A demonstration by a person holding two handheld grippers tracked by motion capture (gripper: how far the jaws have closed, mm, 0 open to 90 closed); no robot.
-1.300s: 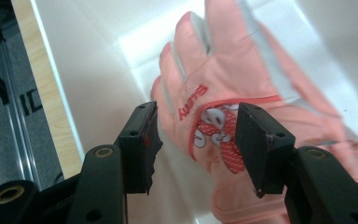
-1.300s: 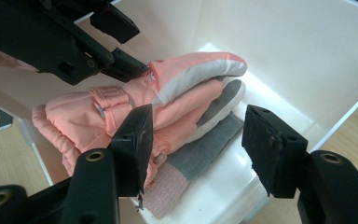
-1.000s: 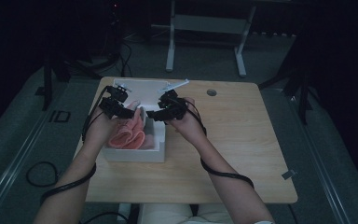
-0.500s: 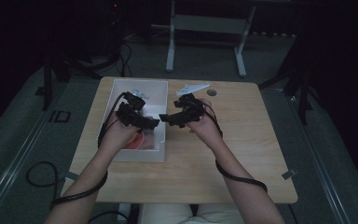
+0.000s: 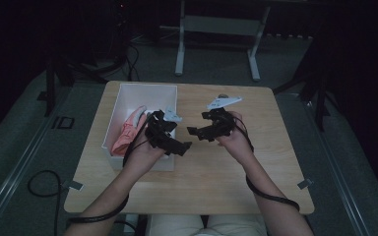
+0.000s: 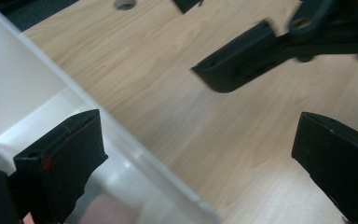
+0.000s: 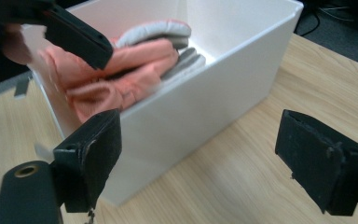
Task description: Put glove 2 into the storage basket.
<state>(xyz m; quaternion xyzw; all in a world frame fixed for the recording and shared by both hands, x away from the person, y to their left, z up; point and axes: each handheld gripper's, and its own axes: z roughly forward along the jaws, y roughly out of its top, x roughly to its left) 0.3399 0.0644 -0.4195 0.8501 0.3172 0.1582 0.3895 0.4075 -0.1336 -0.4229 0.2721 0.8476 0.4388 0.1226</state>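
My left claw (image 5: 177, 145) spread wide with nothing in it, over the near right corner of the white box (image 5: 147, 90), my right claw (image 5: 197, 132) likewise gaping above the table (image 5: 275, 162), pink-and-grey garment (image 5: 128, 132) lying inside the box, both claws' jaws just been opening

A box (image 5: 128, 93) stands on the left half of the table (image 5: 275, 182), its long side running away from the person. Folded clothes (image 5: 127, 133) lie inside it, toward the near end. A small hole (image 5: 223, 96) sits in the tabletop near the far edge, right of the box. The left gripper (image 5: 179, 146) hangs over the box's near right corner; the right gripper (image 5: 193, 132) hovers just beside it, over bare table, the two pointing at each other.
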